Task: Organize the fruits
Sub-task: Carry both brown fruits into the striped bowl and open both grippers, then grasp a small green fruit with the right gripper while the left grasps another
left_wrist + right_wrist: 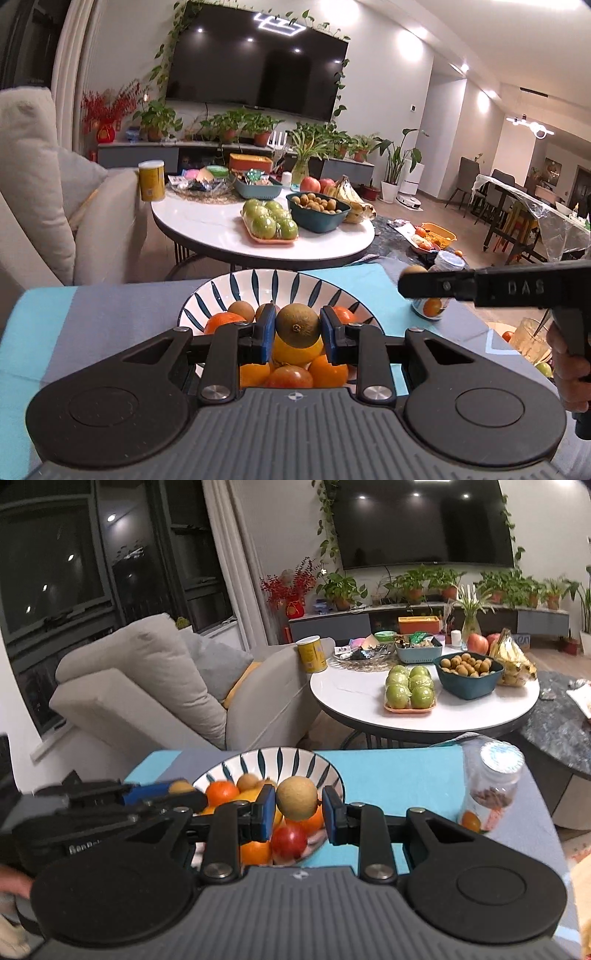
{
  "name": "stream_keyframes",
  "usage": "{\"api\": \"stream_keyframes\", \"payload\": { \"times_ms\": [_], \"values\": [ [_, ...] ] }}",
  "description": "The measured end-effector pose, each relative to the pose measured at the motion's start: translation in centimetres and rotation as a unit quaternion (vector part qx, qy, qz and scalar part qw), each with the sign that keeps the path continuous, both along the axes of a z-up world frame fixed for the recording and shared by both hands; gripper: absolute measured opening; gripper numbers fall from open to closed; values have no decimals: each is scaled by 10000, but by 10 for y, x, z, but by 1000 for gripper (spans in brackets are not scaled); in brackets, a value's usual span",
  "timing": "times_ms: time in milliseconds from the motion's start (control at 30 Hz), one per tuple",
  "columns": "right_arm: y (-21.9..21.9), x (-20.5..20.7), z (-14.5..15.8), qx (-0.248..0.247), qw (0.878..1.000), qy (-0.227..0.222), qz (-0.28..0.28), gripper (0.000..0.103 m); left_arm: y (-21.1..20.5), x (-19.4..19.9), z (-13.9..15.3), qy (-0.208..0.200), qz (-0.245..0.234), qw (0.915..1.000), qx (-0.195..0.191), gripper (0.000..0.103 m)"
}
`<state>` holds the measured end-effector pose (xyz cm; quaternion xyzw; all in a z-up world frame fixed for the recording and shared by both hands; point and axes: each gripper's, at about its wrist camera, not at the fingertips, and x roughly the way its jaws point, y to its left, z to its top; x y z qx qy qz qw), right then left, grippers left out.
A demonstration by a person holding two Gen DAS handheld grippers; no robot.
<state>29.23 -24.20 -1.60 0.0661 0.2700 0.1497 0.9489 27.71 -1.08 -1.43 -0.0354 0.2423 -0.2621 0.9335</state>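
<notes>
A white bowl with dark blue stripes (258,286) (258,764) stands on a blue and grey cloth and holds oranges, a tomato, a yellow fruit and small brown fruits. My left gripper (297,328) is shut on a brown kiwi-like fruit (297,325) just above the bowl's pile. My right gripper (297,805) holds a paler brown round fruit (296,798) over the bowl's right side; the left pad touches it, and a small gap shows at the right pad. The right gripper also shows at the right edge of the left wrist view (413,284).
A clear jar (489,790) with a white lid stands on the cloth right of the bowl. Beyond is a round white table (221,236) with green apples (269,221), a dark bowl of small fruits (317,212) and bananas. A beige armchair (147,686) is on the left.
</notes>
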Motion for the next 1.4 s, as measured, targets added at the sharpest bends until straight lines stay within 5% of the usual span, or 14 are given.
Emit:
{"api": "stream_keyframes", "payload": {
  "times_ms": [567, 767, 933, 1200, 1400],
  "values": [
    [0, 69, -29, 1234, 9897, 723, 52, 69, 8, 42, -12, 488, 60, 9982, -341, 25],
    [-3, 73, -34, 1315, 9880, 804, 33, 69, 14, 47, -12, 600, 213, 9975, -322, 52],
    [-6, 70, -31, 1325, 9885, 723, -29, 69, 19, 39, -3, 421, 266, 9985, -205, 55],
    [-11, 53, -21, 933, 9944, 486, -72, 69, 35, 25, -1, 356, 428, 9984, -74, 57],
    [4, 26, -17, -366, 9986, -56, 374, 69, 45, 9, -2, 350, 517, 9980, 95, 58]
  ]
}}
